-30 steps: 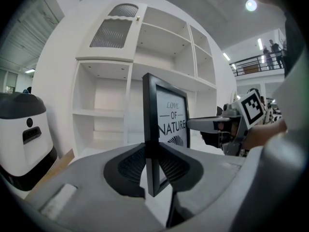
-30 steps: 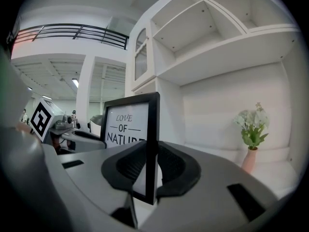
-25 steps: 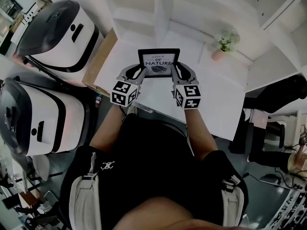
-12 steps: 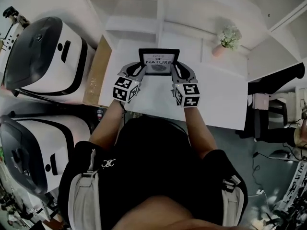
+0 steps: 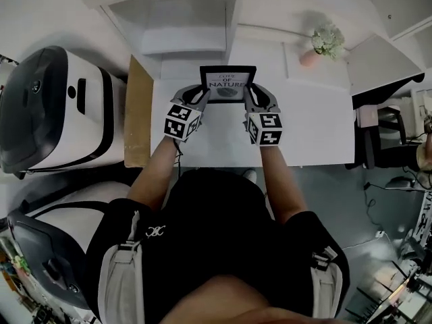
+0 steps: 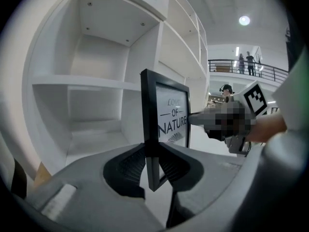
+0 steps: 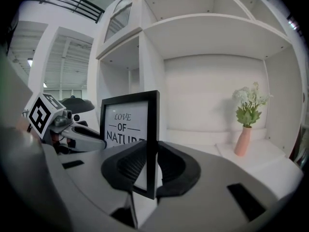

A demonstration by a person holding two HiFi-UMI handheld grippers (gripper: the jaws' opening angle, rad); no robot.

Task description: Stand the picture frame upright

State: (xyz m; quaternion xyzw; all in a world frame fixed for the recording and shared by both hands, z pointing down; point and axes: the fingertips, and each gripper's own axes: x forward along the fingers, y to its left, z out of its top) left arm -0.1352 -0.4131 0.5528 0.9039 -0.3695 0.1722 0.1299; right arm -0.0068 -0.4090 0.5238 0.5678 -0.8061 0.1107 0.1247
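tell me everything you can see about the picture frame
The picture frame is a thin black rectangular border around a white print reading LOVE OF NATURE above a leaf-like drawing. It is upright, print facing the person, over the white table before the shelf unit. The left gripper and right gripper each clamp one side edge in their jaws; contact with the table is unclear.

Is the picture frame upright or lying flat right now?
Upright. The picture frame stands vertical in both gripper views, left hand-held gripper and right hand-held gripper clamping its side edges.

The picture frame (image 5: pixel 228 85) is black, the table (image 5: pixel 317 130) white, the vase (image 5: pixel 308 59) pink.
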